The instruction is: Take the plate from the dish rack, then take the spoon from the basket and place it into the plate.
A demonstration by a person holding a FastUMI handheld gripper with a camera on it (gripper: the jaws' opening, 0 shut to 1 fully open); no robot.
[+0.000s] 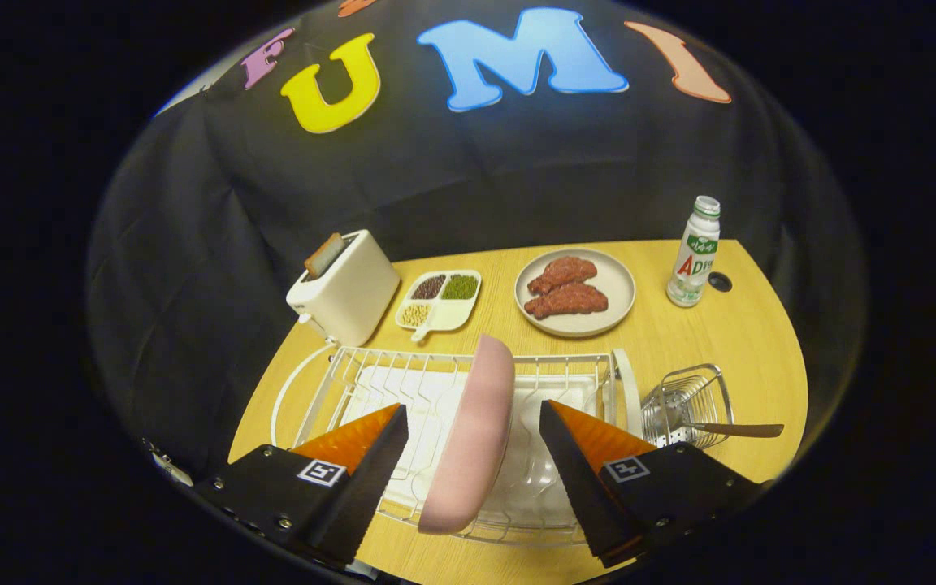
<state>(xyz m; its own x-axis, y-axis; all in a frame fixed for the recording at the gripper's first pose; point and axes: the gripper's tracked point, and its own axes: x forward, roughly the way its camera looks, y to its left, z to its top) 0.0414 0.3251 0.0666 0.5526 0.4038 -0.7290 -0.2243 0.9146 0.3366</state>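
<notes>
On the left of the desk (760,341), a toaster (344,296) is standing just behind the dish rack (370,382), with a divided snack tray (440,301) beside it. The tool (472,455) is sitting open, its two fingers straddling the pink plate (474,439), which is standing on edge in the rack; neither finger looks to be touching it yet. Closing off-centre on that curved rim is likely the main risk: the plate could be twisting or slipping out as it lifts, or catching on the rack wires and dragging the light frame along. Beyond the fingers, a plate of meat (575,291) is waiting where a swung plate might be knocking it. Further right, the wire basket (689,405) is holding the spoon (728,428), its handle poking outward, so a careless pass could be tipping it. A bottle (695,252) is standing well back.
</notes>
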